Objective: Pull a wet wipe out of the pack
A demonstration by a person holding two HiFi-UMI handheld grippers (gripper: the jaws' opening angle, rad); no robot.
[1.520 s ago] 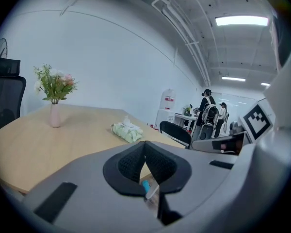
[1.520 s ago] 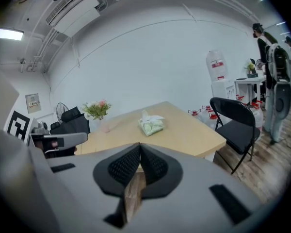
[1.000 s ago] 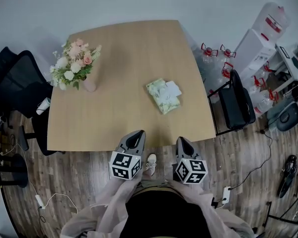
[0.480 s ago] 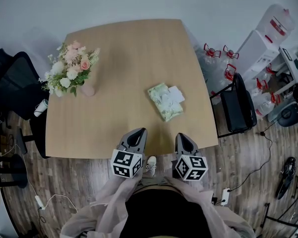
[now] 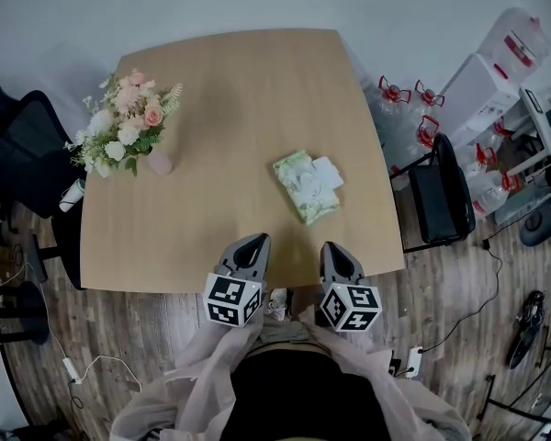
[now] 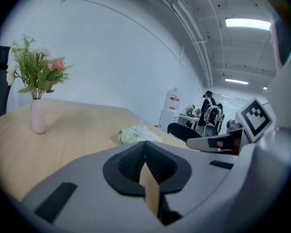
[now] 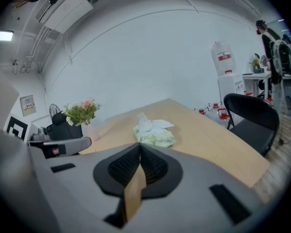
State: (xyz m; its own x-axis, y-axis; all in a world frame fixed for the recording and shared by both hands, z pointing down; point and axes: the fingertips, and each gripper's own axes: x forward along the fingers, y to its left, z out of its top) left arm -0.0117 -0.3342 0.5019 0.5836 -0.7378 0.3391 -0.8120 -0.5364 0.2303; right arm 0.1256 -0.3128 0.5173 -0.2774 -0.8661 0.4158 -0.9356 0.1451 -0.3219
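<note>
Not begun: pack (image 5: 305,189) lying on surface (image 5: 211,108), white wipe (image 5: 320,170) poking from its top, untouched. Left gripper (image 5: 253,245) and right gripper (image 5: 334,251) clenched on nothing, well short of pack. Remaining, by judgement: reach, pinch wipe, pull.

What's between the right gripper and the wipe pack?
Nothing visible. The right gripper is at the near edge of the table, shut and empty, and only bare wood lies between it and the pack. The vase stands far off to the left, clear of that line.
</note>
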